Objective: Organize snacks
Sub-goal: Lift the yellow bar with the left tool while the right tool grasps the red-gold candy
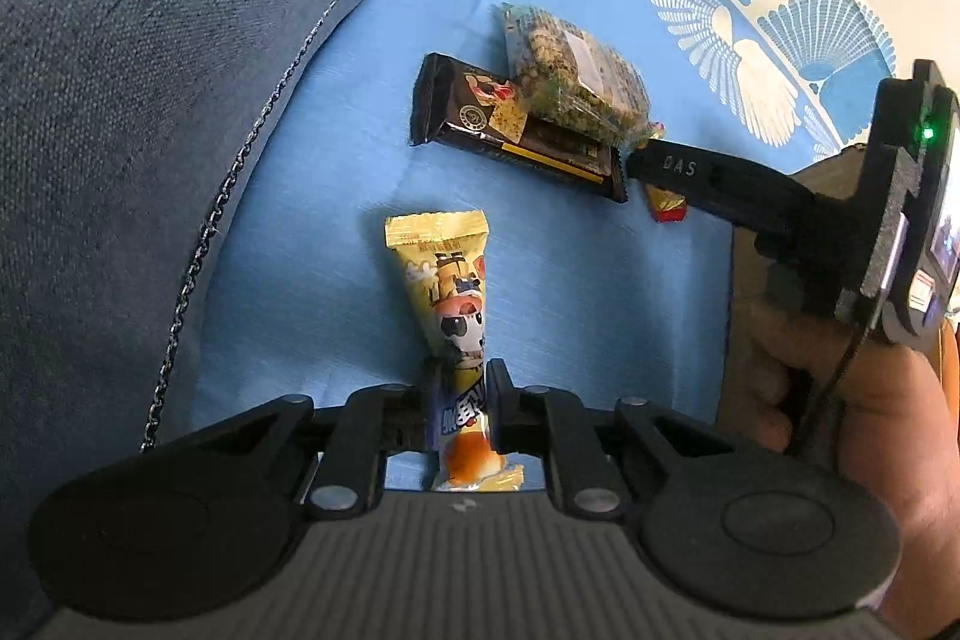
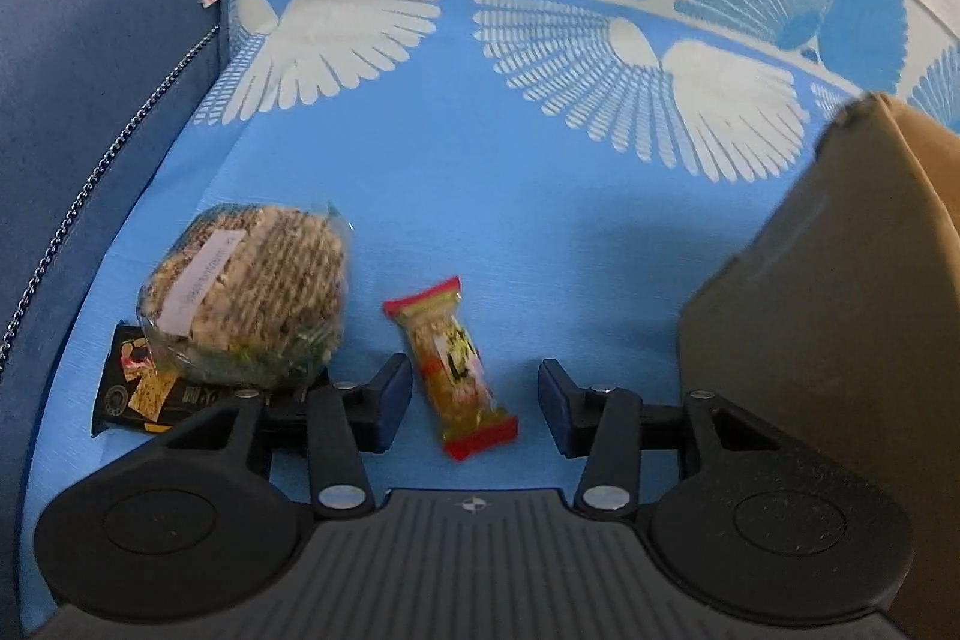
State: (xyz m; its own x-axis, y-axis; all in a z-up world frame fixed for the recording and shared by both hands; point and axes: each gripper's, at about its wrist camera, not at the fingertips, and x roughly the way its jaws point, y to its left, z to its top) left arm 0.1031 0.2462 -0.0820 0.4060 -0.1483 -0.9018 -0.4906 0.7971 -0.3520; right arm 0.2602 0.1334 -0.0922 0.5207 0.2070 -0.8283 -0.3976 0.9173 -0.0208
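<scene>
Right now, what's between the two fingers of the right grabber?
The small red-edged snack packet lies on the blue cloth between the open right gripper's fingers, untouched. The right wrist view shows it.

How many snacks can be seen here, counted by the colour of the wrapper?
Yellow wrapper, held in the left gripper: 1
Black wrapper: 1
Clear bag of crackers: 1
Red-edged wrapper, between the open right gripper: 1
Total: 4

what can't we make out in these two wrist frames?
- Cardboard box: inside hidden, right wrist view shows only its outer wall.
- Black bar: mostly covered by clear-wrapped snack and gripper linkage.
- Red-edged candy: left wrist view, mostly behind right gripper.
</scene>
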